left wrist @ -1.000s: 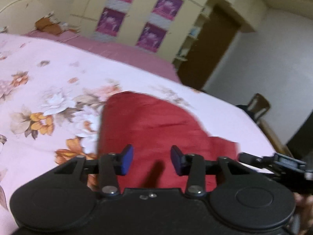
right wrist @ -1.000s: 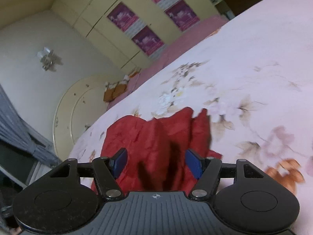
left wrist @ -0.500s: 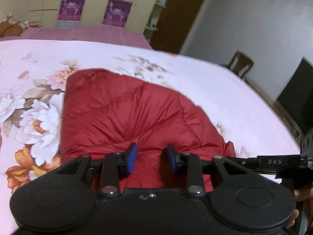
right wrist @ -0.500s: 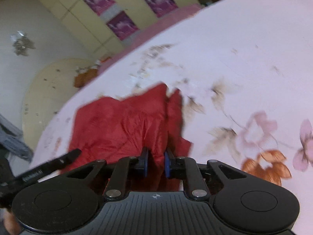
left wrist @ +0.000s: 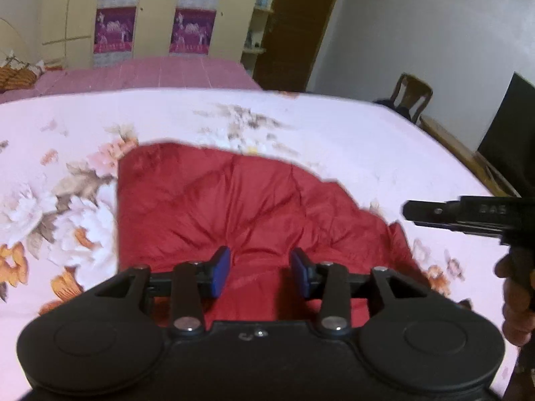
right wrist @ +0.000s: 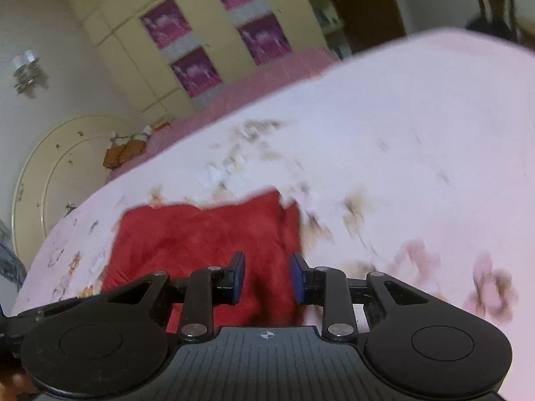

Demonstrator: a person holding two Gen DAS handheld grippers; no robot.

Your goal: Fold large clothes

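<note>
Jacket (left wrist: 240, 207), red and quilted, lies bundled on the pink floral bedsheet (left wrist: 351, 140), filling the middle of my left wrist view and the lower left-centre of my right wrist view (right wrist: 207, 234). My left gripper (left wrist: 260, 270) hangs over its near edge with the blue pads (left wrist: 220, 269) spread apart, nothing between them but red cloth seen below; whether the tips touch the fabric I cannot tell. My right gripper (right wrist: 266, 277) is likewise released, its blue pads (right wrist: 238, 275) parted, with the jacket's right-hand edge showing through the gap and the sheet (right wrist: 401, 153) just to the right of it. That view is blurred, so the folds read only as dark creases. In the left view the fabric shows stitched panels and wrinkles, its upper outline rounded, its left side fairly straight, a lower flap trailing off toward the right of the frame. At the right edge of the left view the side of my right gripper (left wrist: 468, 215) juts in as a black bar, with my right hand (left wrist: 516, 300) wrapped round its handle below. Beyond the bed, at the top of the frame, stands a cream wardrobe (left wrist: 150, 13) with purple posters (left wrist: 113, 30), a dark door (left wrist: 297, 26) to its right, and a wooden chair (left wrist: 413, 95) against the white wall. A round cream headboard (right wrist: 57, 173) sits at the left of the right view.
</note>
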